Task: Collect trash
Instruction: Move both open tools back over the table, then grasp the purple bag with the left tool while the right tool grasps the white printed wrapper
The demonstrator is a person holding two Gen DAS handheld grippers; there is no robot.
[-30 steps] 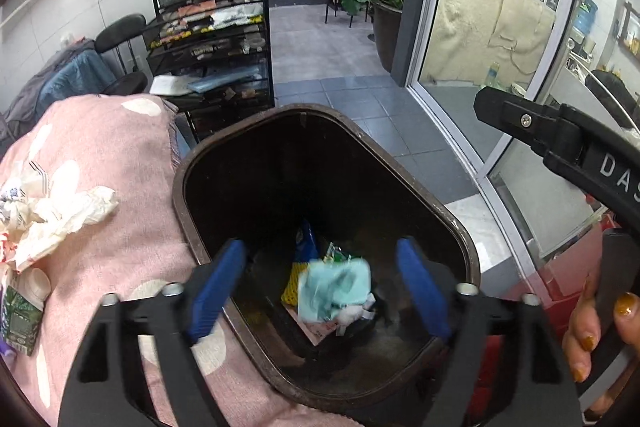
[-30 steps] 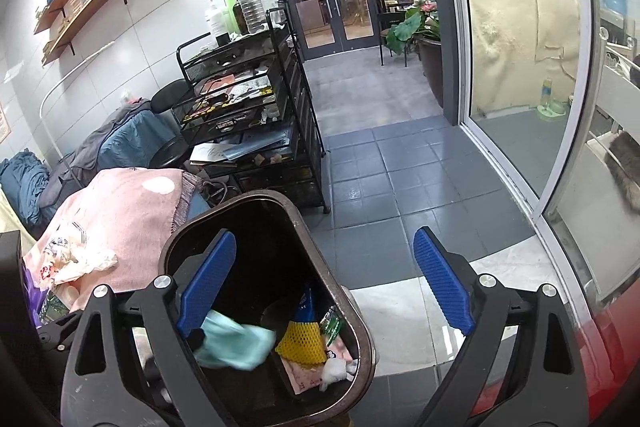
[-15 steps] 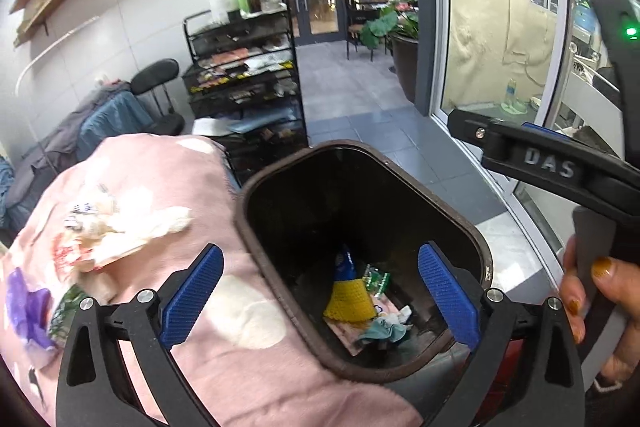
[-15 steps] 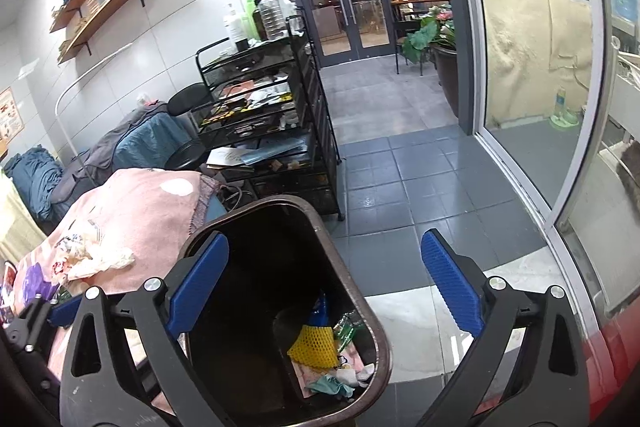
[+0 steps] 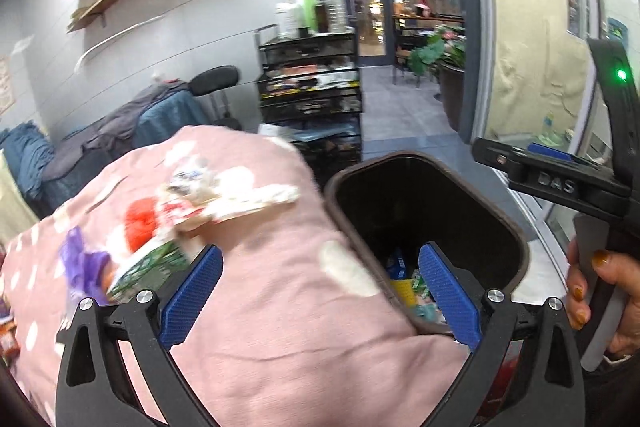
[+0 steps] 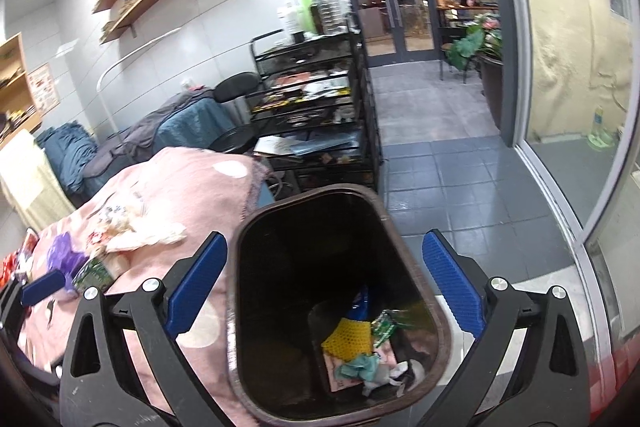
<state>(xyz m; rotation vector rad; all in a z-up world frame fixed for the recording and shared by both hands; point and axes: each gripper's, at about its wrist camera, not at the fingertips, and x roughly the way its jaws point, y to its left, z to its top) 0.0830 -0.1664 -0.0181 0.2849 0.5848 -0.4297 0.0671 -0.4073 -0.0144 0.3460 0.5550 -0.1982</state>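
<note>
Pink blanket point(image 5: 280, 327) lies under the empty, spread left gripper point(image 5: 320, 303); bin point(image 6: 260, 307) sits at six o'clock below the equally released right gripper point(image 6: 324, 295).

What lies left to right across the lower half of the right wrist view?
Purple crumpled wrapper → white crumpled tissue on the pink spotted blanket → dark brown plastic trash bin → grey tiled floor.

1 brown trash bin point(image 6: 430, 311) w/ approx. 5 scraps inside, incl. 1 yellow mesh piece point(image 6: 347, 341) & 1 teal wad point(image 6: 358, 366). 1 pink blanket point(image 5: 280, 307); at its 10 o'clock, 1 litter heap point(image 5: 168, 227), count unclear. 2 grippers point(image 5: 318, 291) point(image 6: 324, 289).
</note>
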